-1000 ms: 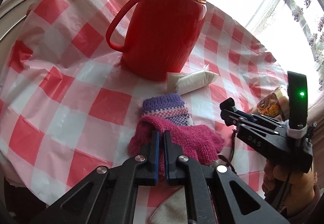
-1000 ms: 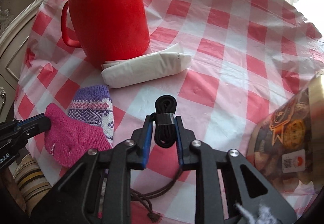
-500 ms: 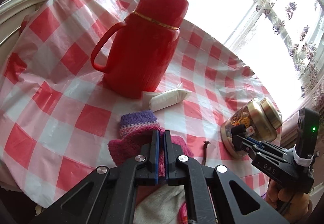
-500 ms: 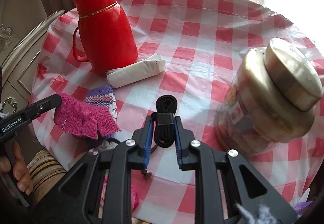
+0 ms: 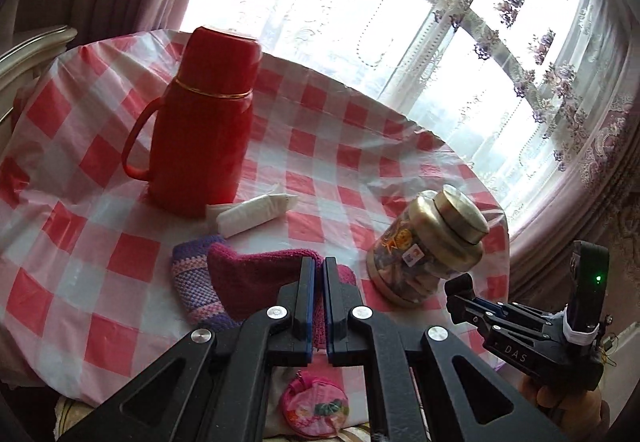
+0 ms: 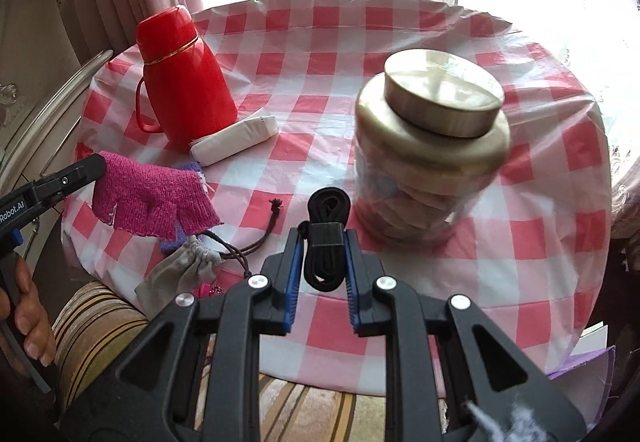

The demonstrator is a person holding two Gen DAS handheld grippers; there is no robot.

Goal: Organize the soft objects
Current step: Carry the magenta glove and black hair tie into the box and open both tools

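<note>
My left gripper [image 5: 316, 262] is shut on a pink knit glove [image 5: 260, 282] and holds it in the air above the table's near edge; the glove [image 6: 152, 198] hangs from it [image 6: 98, 166] in the right wrist view. A purple striped glove [image 5: 192, 282] lies on the cloth beneath. My right gripper [image 6: 322, 238] is shut on a coiled black cord bundle [image 6: 326, 242], held above the table. A grey drawstring pouch [image 6: 180, 270] lies at the table edge.
A red thermos [image 5: 200, 130] stands at the back left with a white tissue pack [image 5: 256, 212] at its base. A gold-lidded jar [image 6: 428, 146] stands close ahead of my right gripper. A small pink pouch [image 5: 314, 408] lies below the table edge.
Both grippers have risen and pulled back from the table. The pink glove has been lifted off the purple glove. The cord bundle has come up with the right gripper.
</note>
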